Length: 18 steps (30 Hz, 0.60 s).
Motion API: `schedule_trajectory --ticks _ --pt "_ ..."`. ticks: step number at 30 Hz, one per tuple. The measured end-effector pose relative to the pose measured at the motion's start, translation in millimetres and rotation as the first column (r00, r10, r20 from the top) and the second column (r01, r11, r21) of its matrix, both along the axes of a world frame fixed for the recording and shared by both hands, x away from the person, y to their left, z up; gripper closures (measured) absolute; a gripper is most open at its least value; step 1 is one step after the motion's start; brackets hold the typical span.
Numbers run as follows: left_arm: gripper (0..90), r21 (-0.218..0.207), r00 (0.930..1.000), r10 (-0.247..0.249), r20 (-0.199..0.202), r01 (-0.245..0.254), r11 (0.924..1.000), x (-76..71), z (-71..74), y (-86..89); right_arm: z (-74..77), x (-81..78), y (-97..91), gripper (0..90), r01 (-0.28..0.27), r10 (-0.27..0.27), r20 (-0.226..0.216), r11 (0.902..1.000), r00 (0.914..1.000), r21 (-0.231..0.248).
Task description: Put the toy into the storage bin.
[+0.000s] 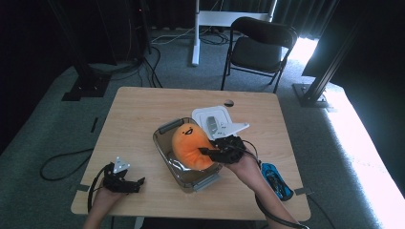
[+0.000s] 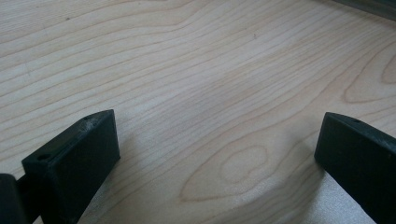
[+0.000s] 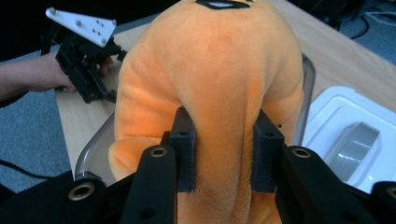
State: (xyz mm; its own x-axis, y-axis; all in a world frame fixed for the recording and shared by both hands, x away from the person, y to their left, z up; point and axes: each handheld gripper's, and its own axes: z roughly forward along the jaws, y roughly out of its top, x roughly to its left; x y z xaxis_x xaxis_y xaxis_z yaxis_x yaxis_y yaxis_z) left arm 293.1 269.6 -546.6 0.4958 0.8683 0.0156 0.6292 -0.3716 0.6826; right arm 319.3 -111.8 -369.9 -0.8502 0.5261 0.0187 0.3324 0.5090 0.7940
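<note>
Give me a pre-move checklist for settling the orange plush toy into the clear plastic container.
1. Grip on the orange plush toy: ok, the right tongs pinch its lower part from both sides.
2. Toy over the clear plastic container with grey handles: ok, in the high view it sits inside the rim.
3. Toy fully seated: cannot tell, its underside is hidden.
4. White lid with a grey latch out of the way: ok, it lies on the wooden table behind the container.
5. Left tongs free: ok, open over bare wood, nothing between them.
</note>
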Motion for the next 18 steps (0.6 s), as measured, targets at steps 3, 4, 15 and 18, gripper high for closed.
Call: schedule_trajectory --ticks 3,4,15,18 --pt "0.3 0.0 1.0 0.0 0.0 0.0 1.0 0.0 0.0 0.0 -4.0 0.6 3.5 67.6 -0.01 0.009 -0.005 0.9999 0.9999 -0.012" --pt "0.3 0.0 1.0 0.0 0.0 0.0 1.0 0.0 0.0 0.0 -5.6 0.8 4.6 67.7 -0.01 0.01 -0.009 0.9998 0.9999 -0.015" --pt "0.3 0.0 1.0 0.0 0.0 0.0 1.0 0.0 0.0 0.0 -23.1 2.5 16.6 67.7 -0.038 0.035 -0.041 0.997 0.9985 -0.068" --pt "0.3 0.0 1.0 0.001 0.001 -0.001 1.0 0.0 0.0 0.0 -26.3 2.5 17.7 67.6 -0.04 0.037 -0.042 0.9966 0.9985 -0.073"
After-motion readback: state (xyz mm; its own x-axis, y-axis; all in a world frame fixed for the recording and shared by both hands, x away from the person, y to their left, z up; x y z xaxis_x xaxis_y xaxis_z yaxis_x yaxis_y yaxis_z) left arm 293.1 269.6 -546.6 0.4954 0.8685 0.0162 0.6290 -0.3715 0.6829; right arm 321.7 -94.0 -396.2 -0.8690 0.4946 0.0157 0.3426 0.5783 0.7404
